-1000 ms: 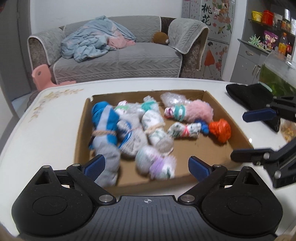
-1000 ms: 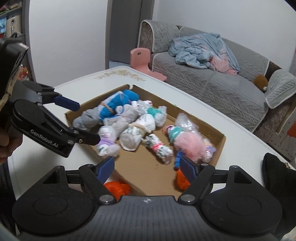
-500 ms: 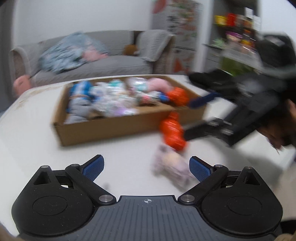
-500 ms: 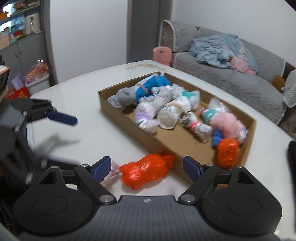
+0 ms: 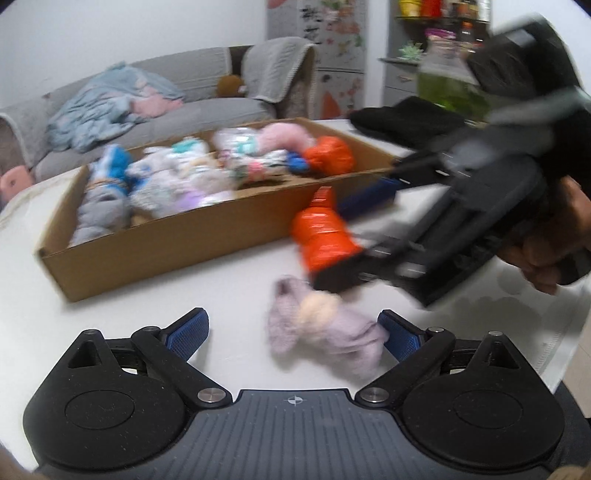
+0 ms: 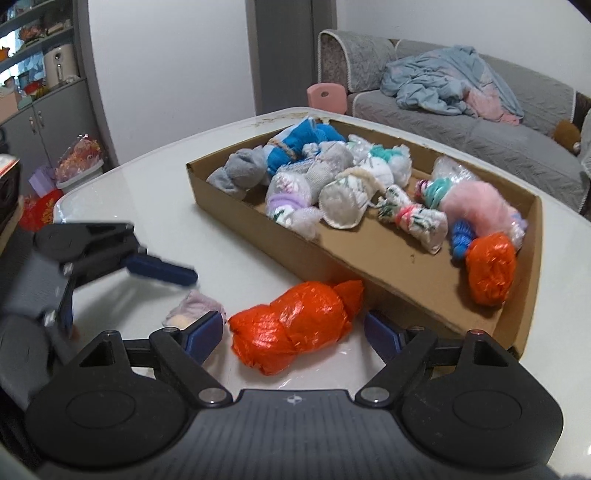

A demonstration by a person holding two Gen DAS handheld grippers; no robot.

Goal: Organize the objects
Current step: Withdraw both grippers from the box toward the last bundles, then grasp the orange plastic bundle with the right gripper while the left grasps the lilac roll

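Both grippers now sit low outside the cardboard tray [image 6: 236, 206], right gripper [image 6: 293, 330] spread wide around the soft, slippery orange plastic bundle [image 6: 295, 326] on the counter [image 6: 155, 192], left gripper [image 5: 291, 332] open at the light lilac sock roll [image 5: 325, 332]; grasp mid-body.

A grey sofa [image 6: 461, 122] is sitting against the white wall [image 6: 170, 55] at about one o'clock from the right wrist, with a pale blue blanket [image 6: 443, 88] lying crumpled on it. A pink chair back [image 6: 327, 96] is peeking above the white table [image 6: 155, 192] at twelve o'clock. At ten o'clock grey cabinets [image 6: 55, 122] are standing under what seem to be cluttered shelves [image 6: 33, 33].
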